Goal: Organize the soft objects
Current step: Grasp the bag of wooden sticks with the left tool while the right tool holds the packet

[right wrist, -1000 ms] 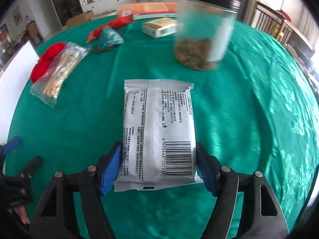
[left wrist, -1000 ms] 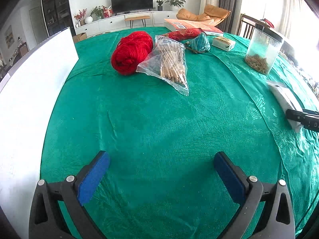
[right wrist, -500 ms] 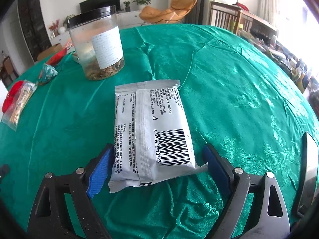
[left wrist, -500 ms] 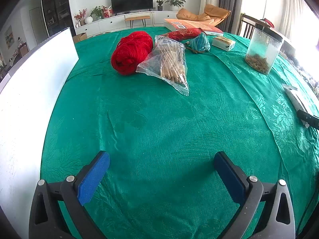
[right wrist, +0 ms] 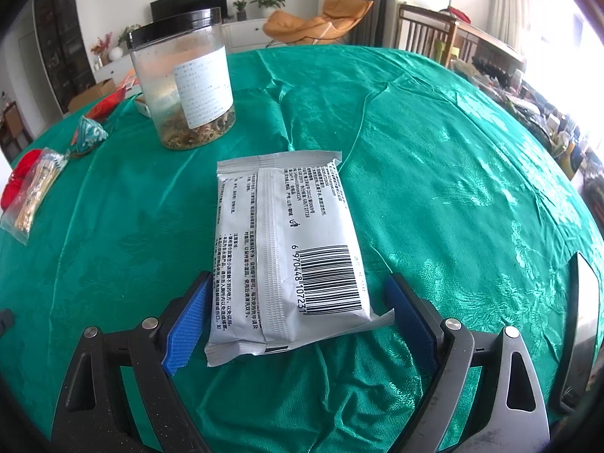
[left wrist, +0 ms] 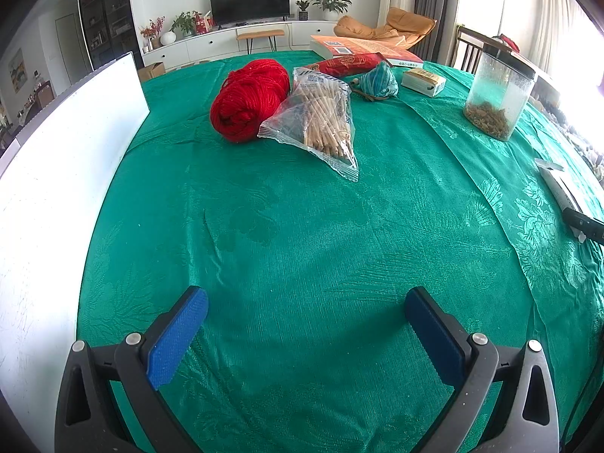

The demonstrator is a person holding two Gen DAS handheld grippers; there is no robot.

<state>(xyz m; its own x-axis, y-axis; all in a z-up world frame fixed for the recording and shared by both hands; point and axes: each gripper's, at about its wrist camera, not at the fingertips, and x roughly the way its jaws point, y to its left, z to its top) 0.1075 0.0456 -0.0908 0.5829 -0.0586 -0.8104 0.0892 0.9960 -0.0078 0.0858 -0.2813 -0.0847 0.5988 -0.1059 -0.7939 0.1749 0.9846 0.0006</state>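
A white soft pack [right wrist: 287,249] with a barcode lies flat on the green tablecloth [right wrist: 434,158]. My right gripper [right wrist: 298,302] stands open around its near end, both blue pads clear of its sides. In the left wrist view a red yarn ball [left wrist: 247,98], a clear bag of sticks [left wrist: 324,120] and a small teal pouch [left wrist: 377,81] lie at the far side. My left gripper [left wrist: 305,313] hangs open over bare cloth with nothing between its fingers. The white pack [left wrist: 558,185] shows at the right edge there.
A clear jar with a black lid [right wrist: 185,83] stands just beyond the pack. A white board [left wrist: 56,173] runs along the table's left side. A book [left wrist: 362,47], a red packet [left wrist: 347,64] and a small box [left wrist: 422,81] lie at the far edge. A grey flat object [right wrist: 581,324] sits at right.
My right gripper swung right across the table with the pack, set it down near the jar and opened off it. The left gripper has not moved.
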